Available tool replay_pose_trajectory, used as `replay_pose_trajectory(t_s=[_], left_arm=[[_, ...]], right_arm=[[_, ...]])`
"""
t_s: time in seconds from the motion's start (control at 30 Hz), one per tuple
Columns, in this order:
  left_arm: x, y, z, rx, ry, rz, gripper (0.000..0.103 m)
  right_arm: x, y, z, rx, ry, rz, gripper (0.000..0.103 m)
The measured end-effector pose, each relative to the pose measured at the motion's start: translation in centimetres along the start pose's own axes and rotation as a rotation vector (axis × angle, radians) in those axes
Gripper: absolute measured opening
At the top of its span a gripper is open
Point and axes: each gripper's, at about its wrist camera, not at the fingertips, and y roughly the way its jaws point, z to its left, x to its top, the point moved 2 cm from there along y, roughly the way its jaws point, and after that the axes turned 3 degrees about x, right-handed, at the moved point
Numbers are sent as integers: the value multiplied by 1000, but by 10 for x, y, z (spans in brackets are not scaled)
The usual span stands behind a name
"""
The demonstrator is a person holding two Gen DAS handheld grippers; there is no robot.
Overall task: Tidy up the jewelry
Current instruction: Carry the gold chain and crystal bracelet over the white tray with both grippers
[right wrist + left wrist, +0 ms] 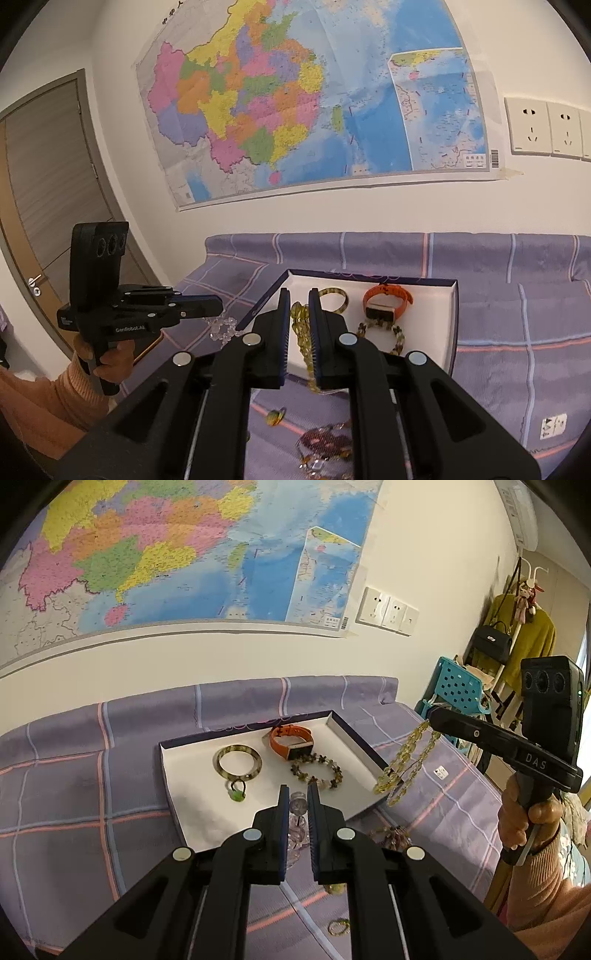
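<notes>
The left gripper has its jaws pinched on a clear bead bracelet, which hangs in the narrow gap between the pads above the near edge of the white tray; in the right wrist view the same bracelet dangles from that gripper's tip, just outside the tray's left corner; the right gripper is pressed onto a yellow bead necklace, whose strand runs down between its pads and falls over the tray's near rim; from the left wrist view the necklace hangs in a loop off the tray's right side, above the purple checked cloth; inside the tray lie a mottled green bangle, an orange watch, a brown flower-bead bracelet touching the watch, and a small green pendant just beside the bangle; on the cloth nearer the camera rest a purple bead piece, a small gold ring and a yellowish charm; a hand in a peach sleeve grips the right tool's handle
</notes>
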Motion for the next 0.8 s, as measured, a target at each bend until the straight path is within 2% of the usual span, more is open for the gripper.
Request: replay_pose_trajectory(t_s=[0.8], left_arm=[[14, 49, 19, 64, -38, 57, 8]], right_arm=[[-3, 66, -33, -19, 68, 84, 10]])
